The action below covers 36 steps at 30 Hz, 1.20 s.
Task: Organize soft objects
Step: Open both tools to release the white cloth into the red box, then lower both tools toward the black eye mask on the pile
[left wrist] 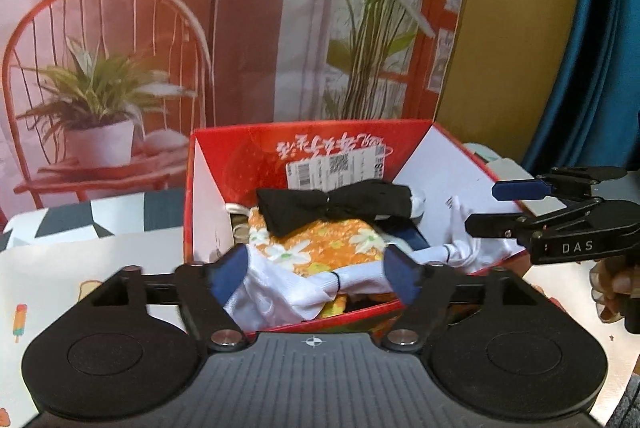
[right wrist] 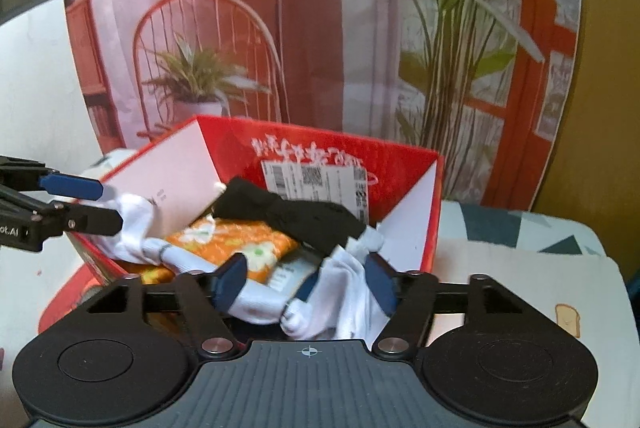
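A tied white cloth bundle (left wrist: 316, 288) lies crosswise over the red box's (left wrist: 404, 142) near edge, between the left gripper's (left wrist: 316, 278) parted jaws (right gripper (right wrist: 306, 282) likewise apart, beside it).

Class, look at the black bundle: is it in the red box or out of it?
In. The black bundle lies on the orange floral cloth, within the red box's walls.

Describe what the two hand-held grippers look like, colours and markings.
Both are matte black. The left hand-held gripper and the right hand-held gripper each have blue finger pads, black linkage arms with silver pivot bolts, round discs either side of a ribbed grey centre plate bearing a crosshair mark. The right one's side reads DAS.
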{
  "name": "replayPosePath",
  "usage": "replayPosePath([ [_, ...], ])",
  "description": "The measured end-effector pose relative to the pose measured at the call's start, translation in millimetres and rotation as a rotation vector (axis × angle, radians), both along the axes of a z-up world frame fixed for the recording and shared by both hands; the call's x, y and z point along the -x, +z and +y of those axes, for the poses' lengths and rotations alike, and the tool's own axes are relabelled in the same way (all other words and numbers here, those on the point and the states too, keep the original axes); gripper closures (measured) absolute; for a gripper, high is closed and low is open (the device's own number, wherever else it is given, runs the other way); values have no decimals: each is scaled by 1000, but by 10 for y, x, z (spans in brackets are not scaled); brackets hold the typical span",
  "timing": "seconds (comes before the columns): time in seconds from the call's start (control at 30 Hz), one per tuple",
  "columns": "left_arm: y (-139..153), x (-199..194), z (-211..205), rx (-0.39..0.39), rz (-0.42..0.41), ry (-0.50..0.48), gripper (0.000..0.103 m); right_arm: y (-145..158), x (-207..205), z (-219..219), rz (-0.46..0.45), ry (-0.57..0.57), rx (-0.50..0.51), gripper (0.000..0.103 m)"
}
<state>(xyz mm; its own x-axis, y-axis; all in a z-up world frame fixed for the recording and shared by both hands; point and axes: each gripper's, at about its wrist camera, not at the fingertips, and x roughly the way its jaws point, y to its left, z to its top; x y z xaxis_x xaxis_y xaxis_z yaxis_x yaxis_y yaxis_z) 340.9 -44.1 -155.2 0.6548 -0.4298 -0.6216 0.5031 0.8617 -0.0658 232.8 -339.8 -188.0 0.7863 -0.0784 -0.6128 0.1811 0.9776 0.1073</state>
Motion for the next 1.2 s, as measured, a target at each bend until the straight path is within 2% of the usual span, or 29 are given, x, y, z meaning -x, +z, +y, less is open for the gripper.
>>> replayPosePath([
  [0.07, 42, 74, 0, -2, -25, 4, 11, 36, 39, 41, -17, 2, 11, 26],
  [0.13, 76, 157, 3, -10, -42, 14, 6, 69, 91, 85, -39, 1, 22, 10],
  [0.27, 104, 339, 37, -27, -78, 46, 0, 109, 229, 177, -85, -10, 18, 0],
  [0.33, 98, 452, 73, -15, -99, 38, 0, 117, 312, 225, -113, -33, 17, 0],
  [0.47, -9, 568, 96, -41, -42, 84, 0, 83, 497, 281, -155, -83, -19, 0],
  [0.6, -136, 746, 157, -74, -68, 130, 0, 5, 671, 345, -164, -165, -31, 0],
  [0.7, -222, 811, 210, -66, -35, 125, 0, -82, 804, 415, -159, -211, -31, 0],
  [0.97, -559, 950, 351, 1, 91, 106, 0, -451, 1150, 716, -90, -187, -46, 0],
  [1.2, -806, 1177, 428, -10, 121, 161, 0, -822, 1352, 946, 25, -151, -76, 0],
])
